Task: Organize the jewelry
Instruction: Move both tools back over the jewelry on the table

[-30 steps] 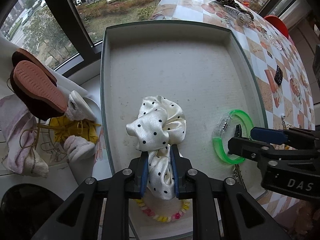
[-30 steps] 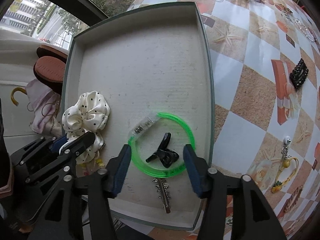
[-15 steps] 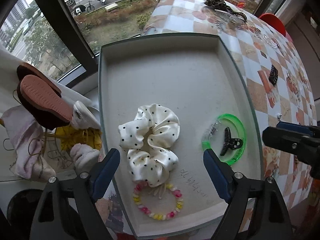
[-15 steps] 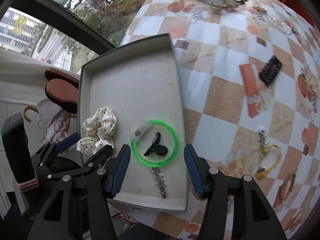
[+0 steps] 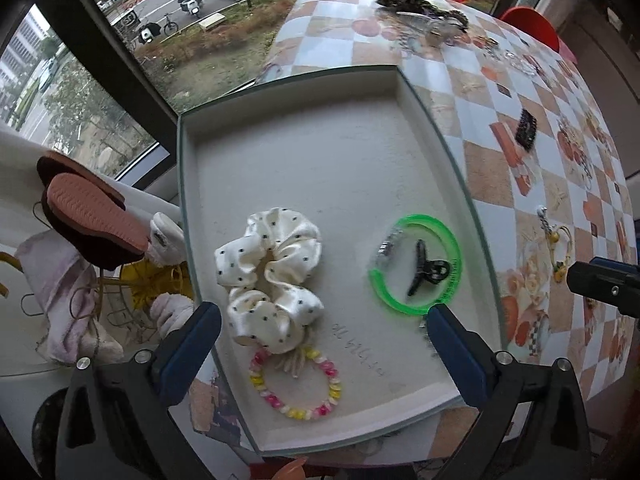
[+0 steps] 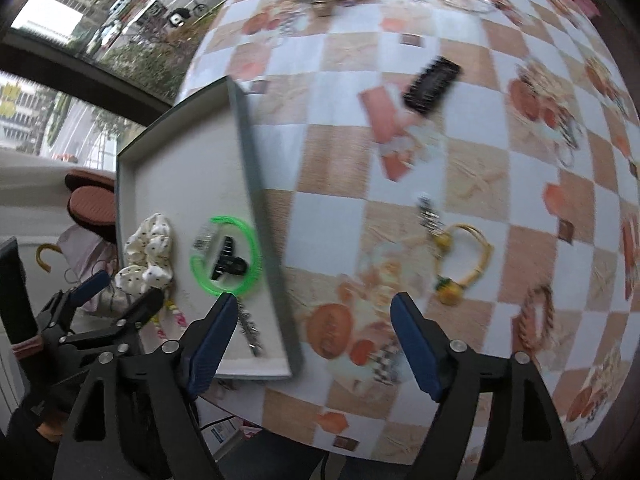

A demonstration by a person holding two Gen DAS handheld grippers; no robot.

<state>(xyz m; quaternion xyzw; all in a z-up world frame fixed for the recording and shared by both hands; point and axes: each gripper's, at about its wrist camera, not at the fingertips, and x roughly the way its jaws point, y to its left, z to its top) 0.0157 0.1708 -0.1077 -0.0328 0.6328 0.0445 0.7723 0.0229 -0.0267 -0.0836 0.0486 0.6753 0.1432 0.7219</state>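
Observation:
A shallow grey tray [image 5: 448,152] [image 6: 248,136] holds a white polka-dot scrunchie [image 5: 272,268] [image 6: 148,252], a green bangle [image 5: 416,264] [image 6: 226,256] with a black hair claw [image 5: 426,268] inside it, a pink-and-yellow bead bracelet [image 5: 296,384] and a metal hair clip [image 6: 248,326]. My left gripper [image 5: 324,344] is open and empty, raised above the tray's near end. My right gripper [image 6: 312,340] is open and empty, above the table just right of the tray. A yellow keychain [image 6: 460,256] [image 5: 558,248] lies on the table ahead of it.
The checkered table [image 6: 440,160] carries a black hair clip [image 6: 430,84] [image 5: 526,130], a brown braided ring [image 6: 536,316] and a pile of jewelry at the far edge [image 5: 420,4]. Left of the tray, past the table edge, are shoes [image 5: 92,208] and cloths.
My left gripper let go of the scrunchie, opened and pulled back upward. My right gripper backed away from the bangle and swung right over the table, opening wider.

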